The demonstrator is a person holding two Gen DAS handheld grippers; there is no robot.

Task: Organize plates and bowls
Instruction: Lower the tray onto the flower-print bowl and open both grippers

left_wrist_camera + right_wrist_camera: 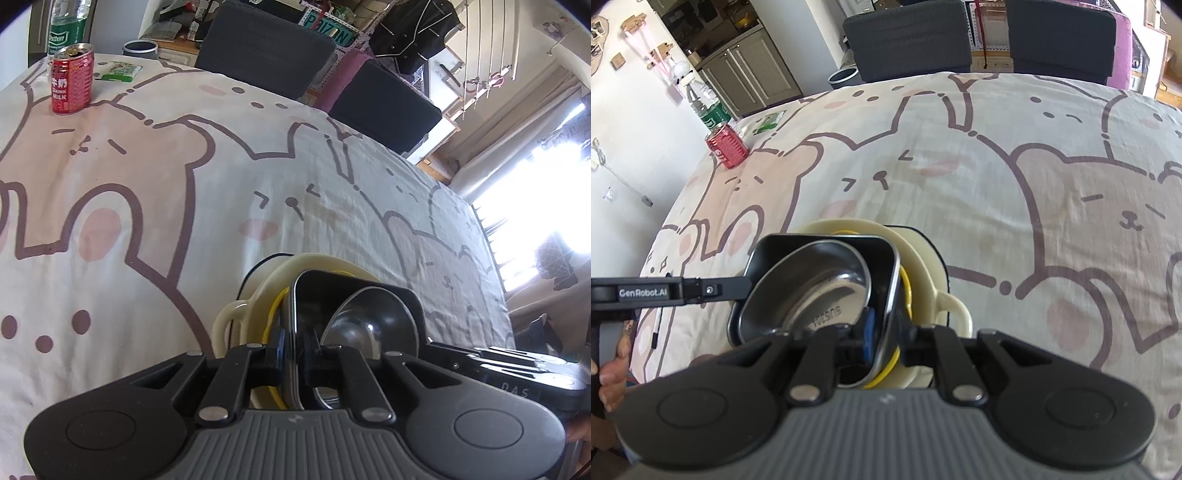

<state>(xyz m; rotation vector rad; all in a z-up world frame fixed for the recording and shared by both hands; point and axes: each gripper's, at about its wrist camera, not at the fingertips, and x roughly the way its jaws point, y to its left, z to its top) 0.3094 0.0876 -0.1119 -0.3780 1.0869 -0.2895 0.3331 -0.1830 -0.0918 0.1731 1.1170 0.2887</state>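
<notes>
A stack of dishes sits near the table's front edge. A cream dish [314, 266] [919, 254] with a side handle [955, 312] lies at the bottom. A black square dish [373, 295] [820, 247] rests in it, and a steel bowl [364, 321] [812, 288] sits inside that. My left gripper [295, 356] is shut on the black dish's rim at one side. My right gripper [886, 345] is shut on the rim at the opposite side. The left gripper's arm [672, 291] shows in the right wrist view.
The table has a bear-print cloth [221, 184] [997, 166]. A red milk can [72, 85] [727, 149], a green-labelled bottle [68, 26] [707, 105] and a small packet [120, 70] [770, 122] stand at the far corner. Two dark chairs [266, 48] [908, 40] stand behind the table.
</notes>
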